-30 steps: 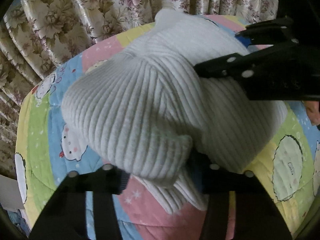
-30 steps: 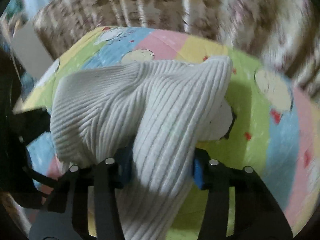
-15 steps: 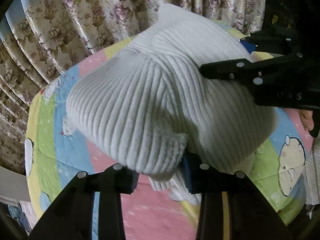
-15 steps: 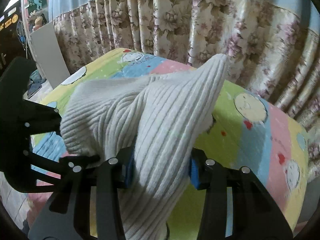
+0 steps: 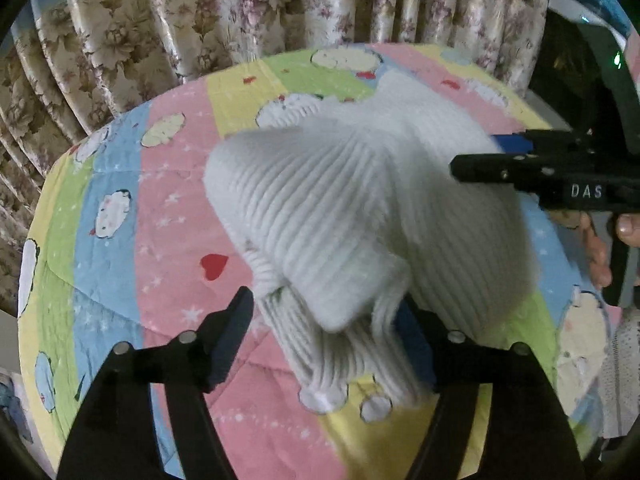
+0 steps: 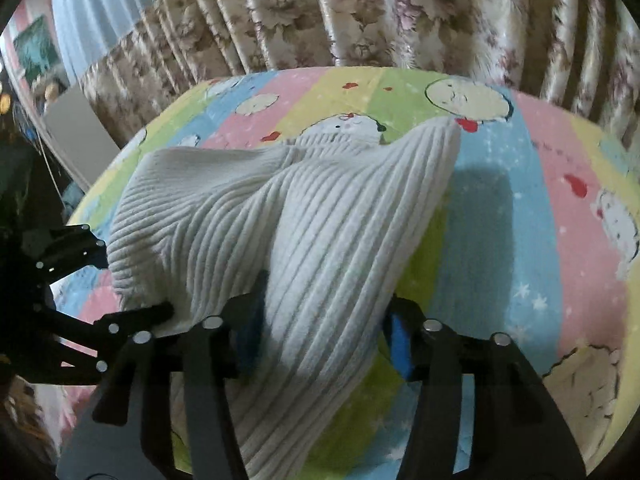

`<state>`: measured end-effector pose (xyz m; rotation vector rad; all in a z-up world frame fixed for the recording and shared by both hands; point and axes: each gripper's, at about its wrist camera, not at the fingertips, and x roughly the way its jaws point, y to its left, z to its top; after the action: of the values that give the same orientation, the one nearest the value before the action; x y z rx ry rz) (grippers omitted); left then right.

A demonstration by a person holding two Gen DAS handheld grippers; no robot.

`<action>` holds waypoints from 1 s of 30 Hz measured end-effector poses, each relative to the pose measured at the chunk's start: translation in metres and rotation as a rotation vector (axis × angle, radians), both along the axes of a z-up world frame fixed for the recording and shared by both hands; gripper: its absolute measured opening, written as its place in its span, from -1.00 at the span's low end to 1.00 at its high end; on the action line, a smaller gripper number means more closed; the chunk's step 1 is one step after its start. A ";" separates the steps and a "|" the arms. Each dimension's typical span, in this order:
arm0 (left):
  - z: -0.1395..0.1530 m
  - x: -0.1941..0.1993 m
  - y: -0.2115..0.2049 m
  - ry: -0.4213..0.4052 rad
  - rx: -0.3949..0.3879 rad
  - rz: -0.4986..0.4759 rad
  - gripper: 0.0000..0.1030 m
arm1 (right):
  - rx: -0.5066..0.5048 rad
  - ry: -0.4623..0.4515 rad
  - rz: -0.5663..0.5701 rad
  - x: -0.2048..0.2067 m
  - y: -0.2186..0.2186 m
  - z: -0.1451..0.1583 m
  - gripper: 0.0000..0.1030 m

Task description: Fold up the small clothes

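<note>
A white ribbed knit garment hangs lifted above a pastel striped quilt. My left gripper has its jaws spread wide, with a bunched edge of the knit lying between the fingers and against the right one. My right gripper is shut on a thick fold of the same garment and holds it up. The right gripper also shows in the left wrist view, at the garment's right side. The left gripper shows in the right wrist view, at the garment's left edge.
The quilt with cartoon prints covers a bed. Floral curtains hang close behind it. A white panel stands left of the bed. A hand grips the right tool's handle.
The left gripper's jaws have opened from around the knit. The garment has dropped lower toward the quilt, and more of the bed shows.
</note>
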<state>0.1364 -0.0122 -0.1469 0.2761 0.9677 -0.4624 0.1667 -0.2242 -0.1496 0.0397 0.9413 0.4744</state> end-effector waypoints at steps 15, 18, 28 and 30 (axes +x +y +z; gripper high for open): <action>0.027 0.057 -0.004 -0.145 0.188 0.130 0.64 | 0.015 -0.038 -0.129 -0.060 -0.008 0.025 0.54; 0.009 0.070 0.000 -0.172 0.264 0.145 0.65 | -0.023 -0.017 -0.142 -0.058 -0.003 0.013 0.51; 0.014 0.065 0.029 -0.152 0.171 0.208 0.65 | -0.078 -0.004 -0.129 -0.036 0.020 -0.015 0.50; 0.025 0.050 0.038 -0.151 0.124 0.247 0.76 | -0.063 -0.011 -0.111 -0.039 0.017 -0.009 0.48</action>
<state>0.1866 0.0259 -0.1214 0.2943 0.8705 -0.1541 0.1275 -0.2071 -0.1583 0.0320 0.9375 0.3421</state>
